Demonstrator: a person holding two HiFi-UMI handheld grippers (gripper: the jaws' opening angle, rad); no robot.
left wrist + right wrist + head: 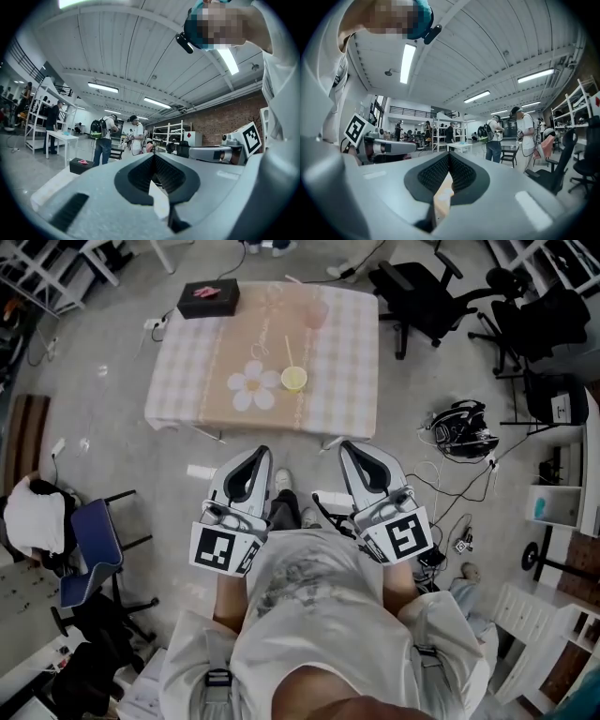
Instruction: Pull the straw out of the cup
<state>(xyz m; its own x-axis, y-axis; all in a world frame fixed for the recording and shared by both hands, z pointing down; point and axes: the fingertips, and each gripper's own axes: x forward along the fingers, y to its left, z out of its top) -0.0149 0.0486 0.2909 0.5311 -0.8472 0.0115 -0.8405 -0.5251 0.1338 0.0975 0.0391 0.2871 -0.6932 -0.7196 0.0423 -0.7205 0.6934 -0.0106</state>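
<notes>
A small yellow cup [293, 380] stands on the table [347, 381] with the checked cloth, near its front edge beside a white flower print. A thin straw [289, 354] sticks up out of it. Both grippers are held close to the person's body, well short of the table and apart from the cup. My left gripper [262, 453] has its jaws together with nothing between them; its tips [153, 156] meet in the left gripper view. My right gripper [345, 447] is shut too and holds nothing, its tips [449, 155] closed in the right gripper view.
A black box [209, 298] with a pink item lies at the table's far left corner, and a pale pink cup [315, 313] stands farther back. Black office chairs [424, 289] are at the right, a blue chair [96, 542] at the left, cables and a headset [461, 427] on the floor.
</notes>
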